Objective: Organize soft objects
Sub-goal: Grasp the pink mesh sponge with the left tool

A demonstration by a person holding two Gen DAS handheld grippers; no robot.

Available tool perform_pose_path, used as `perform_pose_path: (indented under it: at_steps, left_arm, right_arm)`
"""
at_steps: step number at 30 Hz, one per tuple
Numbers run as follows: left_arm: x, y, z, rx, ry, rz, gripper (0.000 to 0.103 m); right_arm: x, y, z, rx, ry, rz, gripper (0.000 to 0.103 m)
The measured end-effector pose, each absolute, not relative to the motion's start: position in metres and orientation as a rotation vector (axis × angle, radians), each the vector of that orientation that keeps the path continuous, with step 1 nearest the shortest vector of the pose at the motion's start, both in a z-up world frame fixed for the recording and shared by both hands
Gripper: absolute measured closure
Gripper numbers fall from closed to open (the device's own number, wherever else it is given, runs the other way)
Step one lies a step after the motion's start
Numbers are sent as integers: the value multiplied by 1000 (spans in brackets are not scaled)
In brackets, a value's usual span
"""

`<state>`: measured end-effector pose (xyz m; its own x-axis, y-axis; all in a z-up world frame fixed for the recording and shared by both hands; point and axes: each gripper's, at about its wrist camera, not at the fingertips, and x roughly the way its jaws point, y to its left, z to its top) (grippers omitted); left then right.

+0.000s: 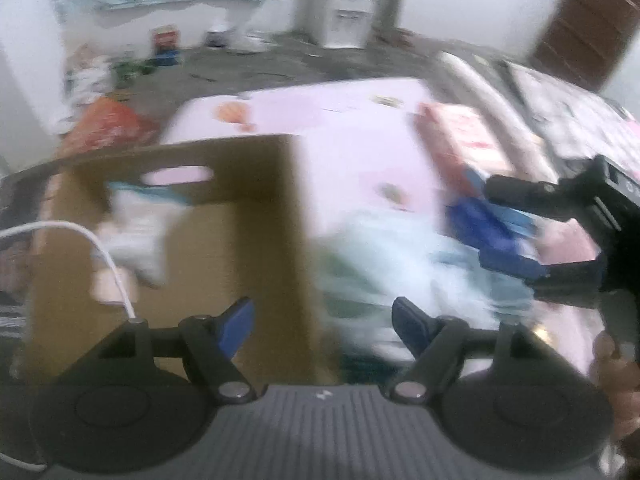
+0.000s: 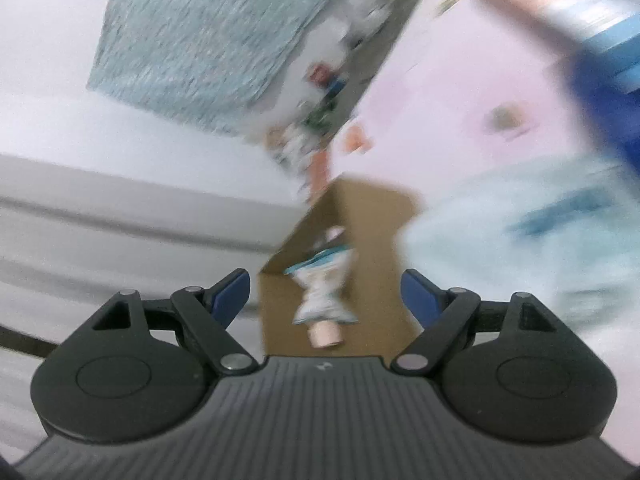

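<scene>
With one white-and-teal soft item (image 2: 322, 292) already in the cardboard box (image 1: 256, 240), both grippers' fingers (image 1: 238, 326) (image 2: 230, 294) gape released and empty, a pale heap (image 1: 400, 264) beyond them still unsorted.

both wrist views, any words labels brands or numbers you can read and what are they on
None can be read; both views are motion-blurred.
Small pale logo mark on the left gripper's grey ribbed body: a symbol, no letters.
Same mark on the right gripper's body.
Red and white package on the floor by the far wall: print too blurred.
Pink printed package on the pale pink sheet: print too blurred.
</scene>
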<state>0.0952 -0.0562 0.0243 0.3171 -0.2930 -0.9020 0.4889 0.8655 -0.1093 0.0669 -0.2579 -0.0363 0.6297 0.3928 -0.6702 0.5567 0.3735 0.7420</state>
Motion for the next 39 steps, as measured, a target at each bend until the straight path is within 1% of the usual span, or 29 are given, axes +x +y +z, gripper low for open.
perform_pose_path:
  at_steps: [6, 10, 15, 20, 22, 24, 26, 27, 28, 29, 33, 39]
  left_arm:
    - [38, -165, 9, 213, 1174, -661, 26]
    - [4, -234, -11, 291, 1132, -739, 26]
    - [-7, -300, -37, 400, 1071, -839, 26]
    - [3, -333, -50, 506, 1014, -908, 26]
    - [9, -341, -58, 529, 1021, -920, 28]
    - [18, -347, -68, 535, 1056, -935, 40]
    - [23, -352, -76, 549, 1074, -953, 42]
    - [23, -353, -76, 559, 1072, -959, 42]
    - [25, -355, -79, 567, 1077, -968, 42]
    - [27, -358, -80, 567, 1089, -977, 41]
    - [34, -369, -87, 508, 1139, -1000, 31]
    - [35, -382, -91, 429, 1205, -1027, 31]
  right_arm:
    - [-30, -377, 8, 1108, 915, -360, 20]
    - [-60, -439, 15, 1029, 934, -477, 21]
    - [-87, -477, -8, 1069, 963, -532, 23]
    - [-110, -479, -55, 1185, 984, -578, 27]
    - [-112, -476, -71, 1237, 979, -571, 30]
    - [-114, -477, -88, 1294, 970, -556, 33]
    - [-114, -478, -101, 1345, 965, -532, 43]
    - [-113, -478, -106, 1369, 959, -516, 55]
    - [-111, -479, -112, 1384, 952, -506, 62]
    - [-110, -481, -115, 1390, 945, -503, 65]
    - [-107, -493, -115, 1384, 933, -499, 67]
    - [-106, -505, -119, 1406, 943, -462, 67]
